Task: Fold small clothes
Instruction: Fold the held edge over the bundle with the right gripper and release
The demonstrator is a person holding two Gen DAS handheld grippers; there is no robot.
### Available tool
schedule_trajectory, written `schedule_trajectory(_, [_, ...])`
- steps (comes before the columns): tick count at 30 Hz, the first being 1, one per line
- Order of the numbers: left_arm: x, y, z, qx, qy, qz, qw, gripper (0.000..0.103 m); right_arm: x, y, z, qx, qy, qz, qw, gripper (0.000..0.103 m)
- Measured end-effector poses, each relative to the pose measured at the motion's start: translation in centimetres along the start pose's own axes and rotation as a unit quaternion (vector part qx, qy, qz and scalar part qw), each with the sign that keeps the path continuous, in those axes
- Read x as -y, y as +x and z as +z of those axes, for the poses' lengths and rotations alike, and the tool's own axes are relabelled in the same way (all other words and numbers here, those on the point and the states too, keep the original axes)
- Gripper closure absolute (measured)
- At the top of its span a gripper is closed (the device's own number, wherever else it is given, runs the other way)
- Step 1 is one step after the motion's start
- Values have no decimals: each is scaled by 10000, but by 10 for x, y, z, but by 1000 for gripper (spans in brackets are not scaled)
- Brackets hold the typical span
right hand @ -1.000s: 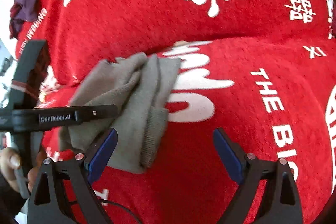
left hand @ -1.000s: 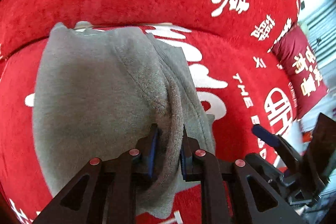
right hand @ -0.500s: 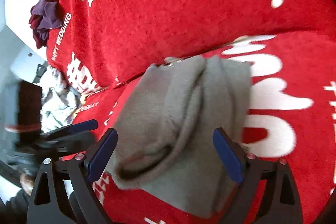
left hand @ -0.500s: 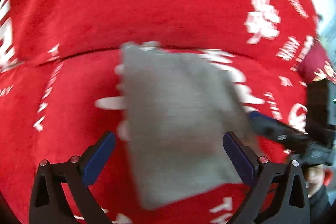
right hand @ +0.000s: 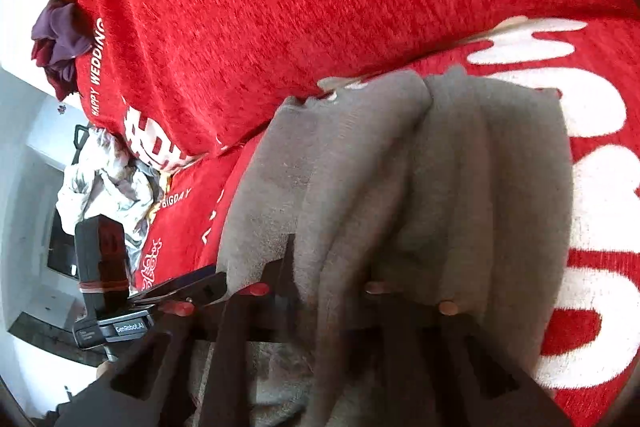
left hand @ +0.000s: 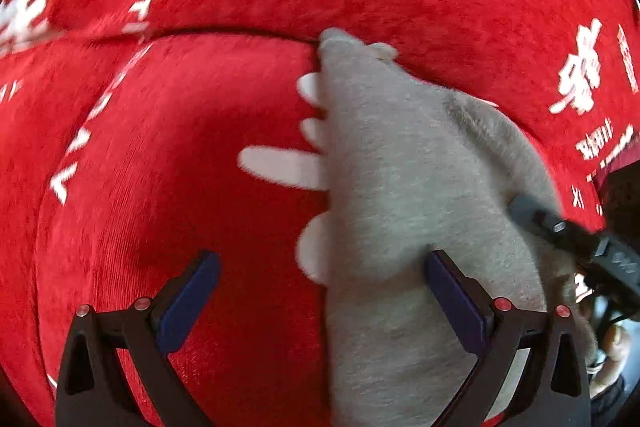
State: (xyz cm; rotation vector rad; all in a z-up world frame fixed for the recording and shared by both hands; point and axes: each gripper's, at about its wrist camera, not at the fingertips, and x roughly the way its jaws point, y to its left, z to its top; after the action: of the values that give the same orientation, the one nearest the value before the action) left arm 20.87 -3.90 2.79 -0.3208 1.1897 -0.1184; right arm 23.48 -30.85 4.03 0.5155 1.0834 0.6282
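So the grey garment [left hand: 404, 187] is lying on the red sofa cover [left hand: 168, 155], the one with white lettering, and it butts right up against the crease where seat meets backrest. In the left wrist view it fills the centre-right of the frame, running from that crease down to the bottom edge. The left gripper [left hand: 320, 295] is spread about as wide as it goes and has hold of nothing: its left blue pad sits over bare red fabric at lower left, its right pad sits over the grey cloth at lower right, and I can't tell if that pad actually touches it. The right gripper [left hand: 568, 231] pokes in from the right edge of that same view, down on the garment's right side. In the right wrist view the garment [right hand: 420, 187] takes up the middle and bottom of the frame, bunched into long folds, and the right gripper [right hand: 316, 291] is closing with a fold of the grey cloth between its jaws; the cloth drapes over the fingers, so the pads are mostly hidden. The left gripper [right hand: 176, 291] shows at lower left there, at the garment's edge. Upper left has a purple cloth [right hand: 60, 35], with a crumpled white cloth [right hand: 104, 183] below it.
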Motion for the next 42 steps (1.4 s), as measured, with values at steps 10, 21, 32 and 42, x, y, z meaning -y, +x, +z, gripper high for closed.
schedule_trajectory(10, [86,15,-2,-443,1049,6,9935,0,-14,-74,3,733,-741,-713,9920,88])
schedule_trajectory(21, [92,-17,-26,-104,1022,80,9947,0,22,-102,-45,604,-169,-976,9932,63])
schedule_trajectory(32, [105,-53,-79,317,2061,308,9775,0,-26,-133,-102,872,-846,-1154,9859,49])
schedule_trajectory(42, [98,-39,-69,214,1860,256,9820,0,-18,-100,-102,388,-1057,-1641,9800,81])
